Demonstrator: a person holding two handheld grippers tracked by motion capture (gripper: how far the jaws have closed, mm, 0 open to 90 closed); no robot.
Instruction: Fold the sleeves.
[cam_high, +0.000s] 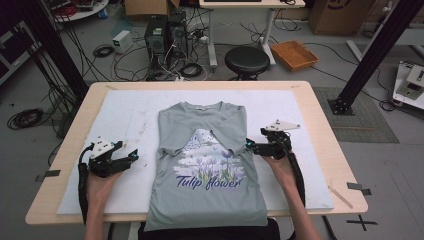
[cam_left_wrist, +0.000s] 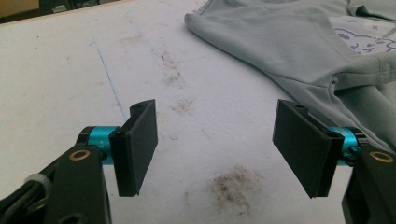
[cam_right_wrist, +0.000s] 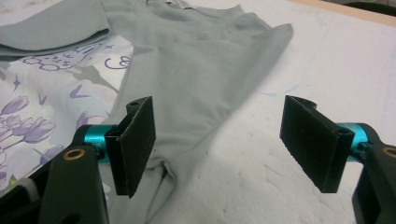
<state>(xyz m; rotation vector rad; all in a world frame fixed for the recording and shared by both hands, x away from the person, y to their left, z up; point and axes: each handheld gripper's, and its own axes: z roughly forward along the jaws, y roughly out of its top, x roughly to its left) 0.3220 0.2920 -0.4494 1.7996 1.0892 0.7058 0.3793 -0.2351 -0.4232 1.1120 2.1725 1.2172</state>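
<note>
A grey T-shirt (cam_high: 205, 170) printed with purple tulips and "Tulip flower" lies face up on the white mat (cam_high: 125, 120), both sleeves folded in over the chest. My left gripper (cam_high: 131, 157) hovers open over bare mat just left of the shirt; in the left gripper view the folded shirt (cam_left_wrist: 299, 51) lies ahead and to the right of the gripper (cam_left_wrist: 224, 149). My right gripper (cam_high: 249, 146) is open at the shirt's right edge. In the right gripper view the gripper (cam_right_wrist: 224, 147) straddles the folded sleeve's edge (cam_right_wrist: 196, 93), nothing pinched.
The mat covers a wooden table (cam_high: 320, 125). On the floor beyond it stand a black stool (cam_high: 246, 60), computer towers (cam_high: 165, 32) with tangled cables and a wicker tray (cam_high: 294, 54). A black frame post (cam_high: 370, 55) rises at the right.
</note>
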